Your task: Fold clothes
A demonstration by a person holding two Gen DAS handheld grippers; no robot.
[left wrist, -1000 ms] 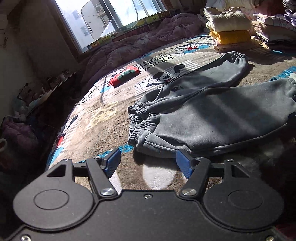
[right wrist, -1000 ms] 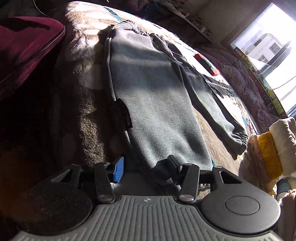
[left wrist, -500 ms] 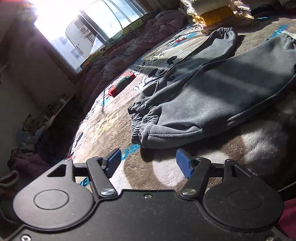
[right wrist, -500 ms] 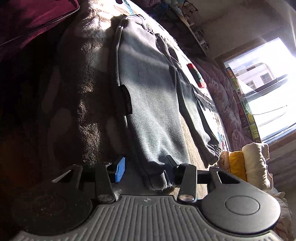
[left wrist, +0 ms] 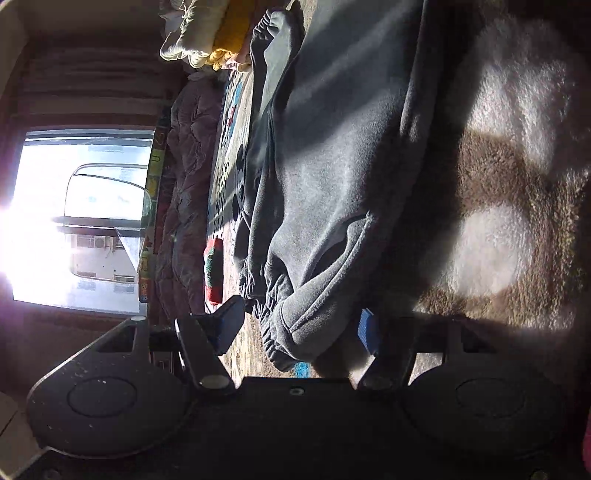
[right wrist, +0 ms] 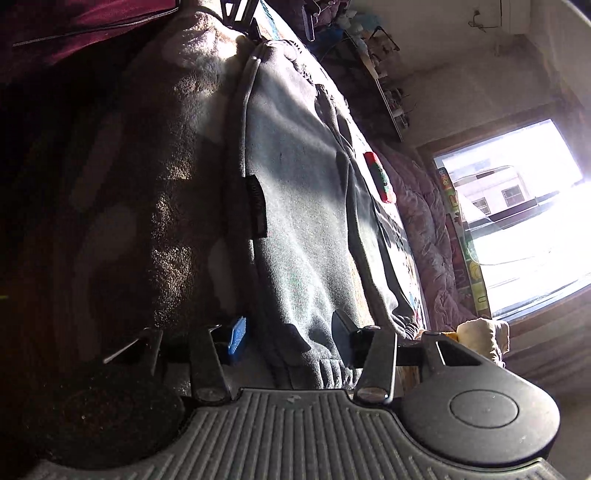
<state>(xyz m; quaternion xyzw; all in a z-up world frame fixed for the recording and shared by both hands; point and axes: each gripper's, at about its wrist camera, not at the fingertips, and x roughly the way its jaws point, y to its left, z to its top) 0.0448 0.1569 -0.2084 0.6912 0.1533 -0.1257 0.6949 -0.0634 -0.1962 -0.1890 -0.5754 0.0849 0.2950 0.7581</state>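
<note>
Grey sweatpants (left wrist: 332, 155) lie flat on the brown patterned blanket (left wrist: 509, 177) of a bed. My left gripper (left wrist: 301, 325) is open, rolled on its side, with the cuffed leg end (left wrist: 295, 332) between its blue-padded fingers. My right gripper (right wrist: 288, 332) is open, also rolled, with the ribbed waistband end (right wrist: 328, 369) of the sweatpants (right wrist: 295, 206) between its fingers. A black label (right wrist: 257, 206) shows on the near edge of the pants.
A stack of folded clothes (left wrist: 207, 40) sits at the far end of the bed. A red and green item (left wrist: 214, 269) lies on the blanket near a purple quilt (left wrist: 184, 177). A bright window (right wrist: 524, 221) is beyond. A dark red cushion (right wrist: 74, 26) lies beside the bed edge.
Both grippers have rolled sideways and moved in on the pants: the leg cuff now lies between the left fingers, and the waistband sits deeper between the right fingers.
</note>
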